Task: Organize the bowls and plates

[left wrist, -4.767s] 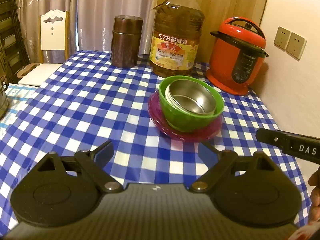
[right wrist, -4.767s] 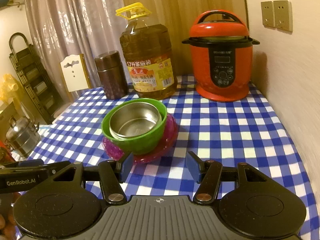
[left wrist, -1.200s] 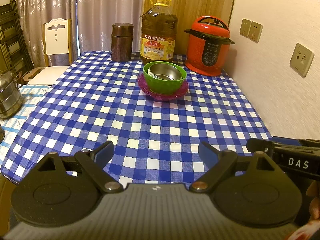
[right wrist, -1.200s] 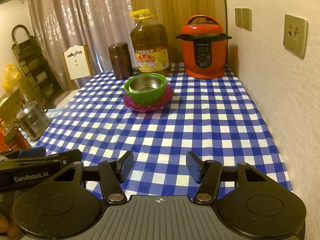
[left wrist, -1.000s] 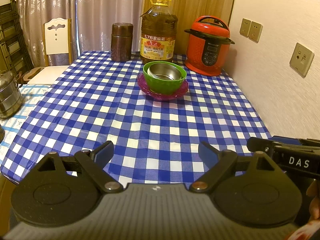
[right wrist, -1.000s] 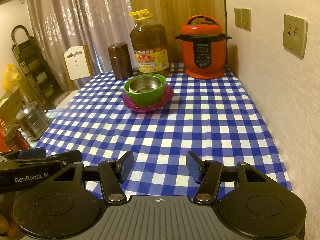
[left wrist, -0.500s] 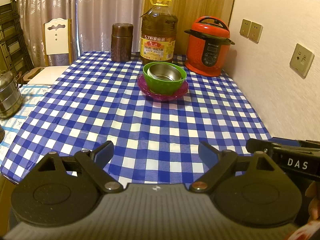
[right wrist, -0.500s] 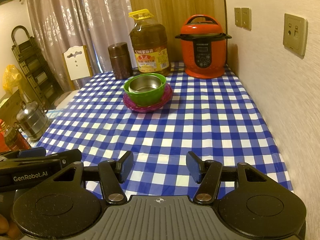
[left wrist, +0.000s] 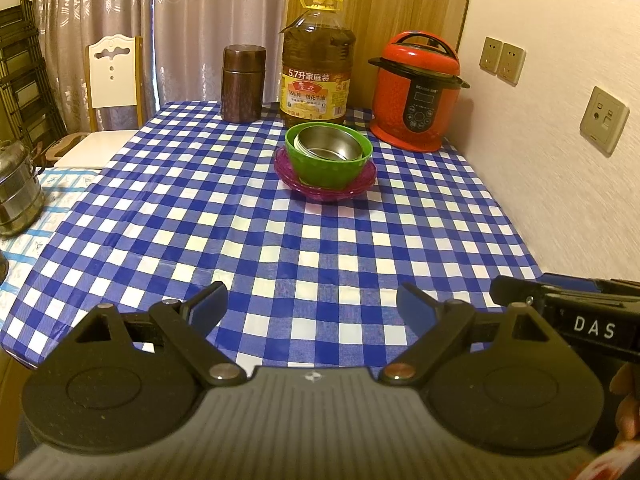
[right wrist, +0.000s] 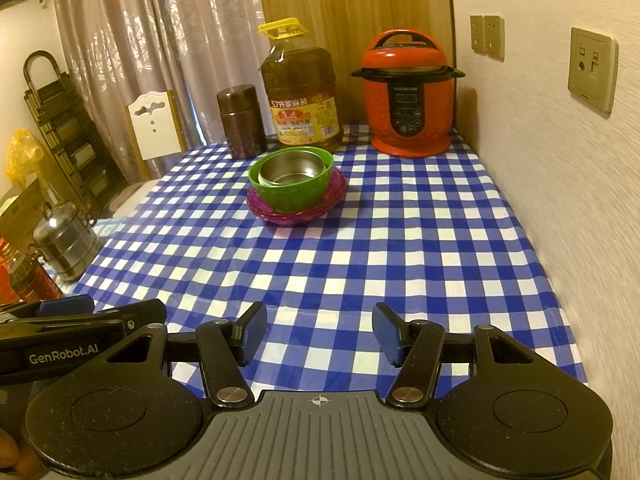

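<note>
A steel bowl [left wrist: 328,147] sits inside a green bowl [left wrist: 328,168], which stands on a magenta plate [left wrist: 362,184] at the far middle of the blue checked table [left wrist: 280,240]. The same stack shows in the right wrist view: steel bowl [right wrist: 290,168], green bowl [right wrist: 292,194], magenta plate [right wrist: 334,196]. My left gripper [left wrist: 312,306] is open and empty over the table's near edge, far from the stack. My right gripper [right wrist: 319,330] is open and empty, also at the near edge. Each gripper's body shows at the side of the other's view.
A large oil bottle [left wrist: 318,68], a brown canister [left wrist: 243,78] and a red pressure cooker [left wrist: 416,92] stand along the table's back. The wall with sockets [left wrist: 604,120] runs along the right. A white chair [left wrist: 112,76] and a steel tiffin [left wrist: 16,196] are at the left.
Since 4.8 s ago both grippers have drawn back from the stack to the table's near edge. Over the last second almost nothing has moved.
</note>
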`<state>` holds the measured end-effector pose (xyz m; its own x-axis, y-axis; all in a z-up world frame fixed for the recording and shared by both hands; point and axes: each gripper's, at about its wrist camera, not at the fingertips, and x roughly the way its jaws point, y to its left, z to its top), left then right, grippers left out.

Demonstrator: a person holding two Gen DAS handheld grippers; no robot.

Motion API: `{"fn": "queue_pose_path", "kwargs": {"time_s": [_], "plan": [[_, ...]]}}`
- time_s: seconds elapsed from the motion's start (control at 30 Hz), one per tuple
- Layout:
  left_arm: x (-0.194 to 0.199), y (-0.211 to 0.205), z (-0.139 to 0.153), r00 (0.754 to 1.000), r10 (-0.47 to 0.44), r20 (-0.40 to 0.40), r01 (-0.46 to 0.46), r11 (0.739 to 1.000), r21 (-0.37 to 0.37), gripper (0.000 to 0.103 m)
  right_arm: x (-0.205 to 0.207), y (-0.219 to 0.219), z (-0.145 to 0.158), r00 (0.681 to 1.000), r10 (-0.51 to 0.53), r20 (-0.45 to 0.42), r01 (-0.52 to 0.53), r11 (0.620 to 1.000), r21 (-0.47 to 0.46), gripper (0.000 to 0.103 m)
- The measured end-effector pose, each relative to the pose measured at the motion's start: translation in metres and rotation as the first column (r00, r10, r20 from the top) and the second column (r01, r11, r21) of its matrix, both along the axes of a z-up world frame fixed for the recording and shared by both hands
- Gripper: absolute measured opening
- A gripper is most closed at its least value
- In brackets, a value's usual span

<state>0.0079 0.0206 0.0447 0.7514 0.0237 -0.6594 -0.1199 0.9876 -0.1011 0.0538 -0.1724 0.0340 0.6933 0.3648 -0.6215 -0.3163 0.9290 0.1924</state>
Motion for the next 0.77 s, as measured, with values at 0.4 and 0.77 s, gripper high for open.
{"fn": "queue_pose_path", "kwargs": {"time_s": [0.4, 0.77], "plan": [[0.0001, -0.0006, -0.0002, 1.0, -0.001, 0.0, 0.001, 1.0, 0.0, 0.09, 0.0, 0.0012, -0.0007, 1.0, -0.001, 0.0, 0.001, 1.0, 0.002, 0.059], [0.0002, -0.0006, 0.0, 1.0, 0.0, 0.016, 0.0, 1.0, 0.01, 0.09, -0.0006, 0.0032, -0.0024, 1.0, 0.0, -0.002, 0.0, 1.0, 0.003, 0.059]]}}
